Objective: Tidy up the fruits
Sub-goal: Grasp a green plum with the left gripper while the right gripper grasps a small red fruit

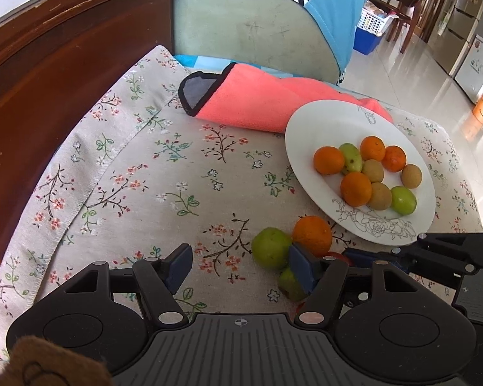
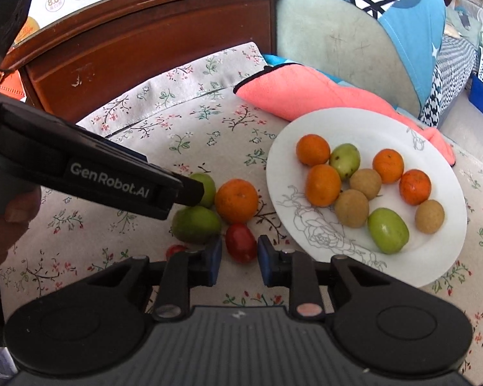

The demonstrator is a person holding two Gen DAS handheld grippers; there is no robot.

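A white plate (image 2: 434, 257) (image 1: 306, 119) on the floral cloth holds several oranges, green fruits and brown fruits. Loose on the cloth to its left lie an orange (image 2: 236, 200) (image 1: 312, 234), two green fruits (image 2: 195, 224) (image 2: 207, 186) and a red fruit (image 2: 241, 243). My right gripper (image 2: 240, 262) is open, its blue pads either side of the near end of the red fruit. My left gripper (image 1: 241, 265) is open wide; its right pad lies between the two green fruits (image 1: 270, 247) (image 1: 289, 284). A second small red fruit (image 2: 175, 251) lies by the right gripper's left finger.
A pink towel (image 1: 257, 103) lies behind the plate. A wooden cabinet (image 1: 48, 64) stands at the left and a chair back with a blue cloth (image 1: 241, 32) behind the table. The left gripper's body (image 2: 112, 177) reaches in from the left of the right wrist view.
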